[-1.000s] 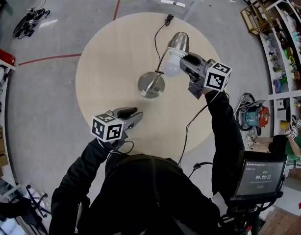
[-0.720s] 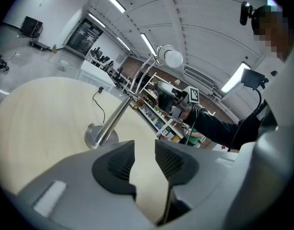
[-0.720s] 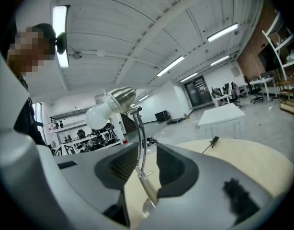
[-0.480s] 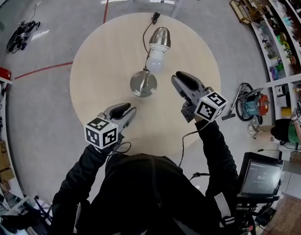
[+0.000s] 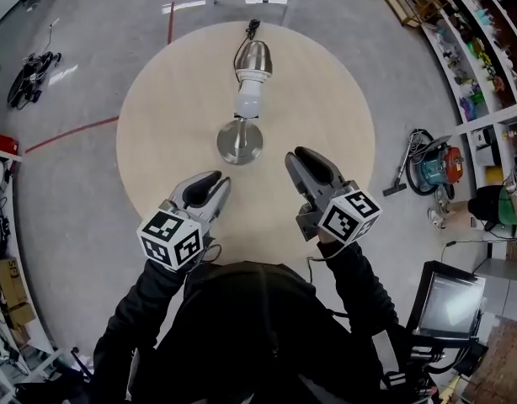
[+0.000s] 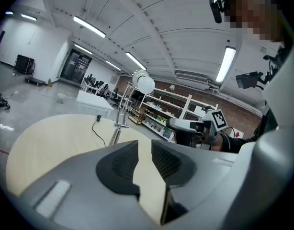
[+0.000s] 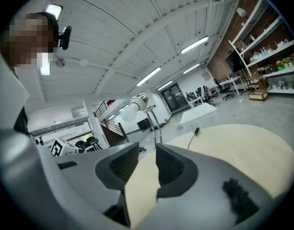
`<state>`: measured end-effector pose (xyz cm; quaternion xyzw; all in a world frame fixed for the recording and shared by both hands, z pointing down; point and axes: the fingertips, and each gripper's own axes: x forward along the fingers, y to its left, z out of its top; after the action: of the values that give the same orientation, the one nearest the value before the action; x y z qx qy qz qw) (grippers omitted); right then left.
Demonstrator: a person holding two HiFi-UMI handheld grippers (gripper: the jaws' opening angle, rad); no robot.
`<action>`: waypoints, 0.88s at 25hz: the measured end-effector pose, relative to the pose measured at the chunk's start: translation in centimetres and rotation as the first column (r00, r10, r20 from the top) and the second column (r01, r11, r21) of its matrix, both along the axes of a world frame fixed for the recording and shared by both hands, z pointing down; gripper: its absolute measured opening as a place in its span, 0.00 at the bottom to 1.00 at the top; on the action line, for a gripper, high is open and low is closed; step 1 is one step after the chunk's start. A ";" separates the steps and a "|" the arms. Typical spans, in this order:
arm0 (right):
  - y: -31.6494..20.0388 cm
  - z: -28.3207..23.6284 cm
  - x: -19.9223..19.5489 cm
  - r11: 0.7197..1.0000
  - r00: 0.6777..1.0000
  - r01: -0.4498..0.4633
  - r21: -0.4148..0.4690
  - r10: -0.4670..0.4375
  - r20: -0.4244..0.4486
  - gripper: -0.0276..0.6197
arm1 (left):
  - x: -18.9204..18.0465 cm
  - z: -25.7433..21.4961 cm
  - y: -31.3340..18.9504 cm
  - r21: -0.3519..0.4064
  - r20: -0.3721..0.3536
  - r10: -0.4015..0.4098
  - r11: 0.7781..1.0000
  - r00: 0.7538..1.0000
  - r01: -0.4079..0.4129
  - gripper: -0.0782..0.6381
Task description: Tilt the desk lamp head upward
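The left gripper's (image 5: 210,181) grey fingers (image 6: 119,163) are drawing together with a narrow slit between them, and only the table top shows through that slit. The right gripper's (image 5: 301,155) fingers (image 7: 173,169) stand wider apart, likewise with nothing between them. Both hover over the near part of the round pale wooden table (image 5: 157,116), side by side, each with its black-and-white marker cube (image 5: 169,239) behind the fingers. The brushed-metal desk lamp (image 5: 239,141) stands ahead of both sets of fingertips and between their lines, touched by neither, the right fingers somewhat nearer to its round base. Beyond the base, its silver shade (image 5: 253,59) lies farther from the fingers, the white bulb (image 5: 248,101) pointing back towards them. The lamp's black cord (image 5: 253,27) runs to the table's far edge.
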<state>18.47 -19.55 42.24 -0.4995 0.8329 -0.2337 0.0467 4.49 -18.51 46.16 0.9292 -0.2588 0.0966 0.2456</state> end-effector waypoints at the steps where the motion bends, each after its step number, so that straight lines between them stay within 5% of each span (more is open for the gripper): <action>1: 0.5 -0.2 -0.8 1.000 1.000 0.021 0.015 -0.021 -0.002 0.22 | 0.1 -0.1 0.2 0.013 0.008 0.009 1.000 1.000 -0.009 0.24; 7: 2.5 -1.0 -2.7 0.997 0.998 0.039 0.063 -0.036 -0.047 0.05 | 0.9 -1.2 1.9 0.058 0.025 0.040 0.997 0.999 -0.042 0.22; 12: 3.7 -3.2 -4.1 0.990 0.996 0.088 0.106 -0.085 -0.027 0.05 | 1.4 -2.9 2.3 0.124 0.013 0.026 0.992 1.000 -0.027 0.18; 22: 4.9 -2.5 -6.4 0.979 0.981 0.166 0.121 -0.151 -0.125 0.05 | 1.9 -3.6 2.8 0.163 0.003 0.023 0.986 1.000 -0.023 0.13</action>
<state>12.05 -14.66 39.69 -0.4399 0.8849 -0.1522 0.0125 6.43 -15.73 42.55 0.9490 -0.2554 0.0783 0.1674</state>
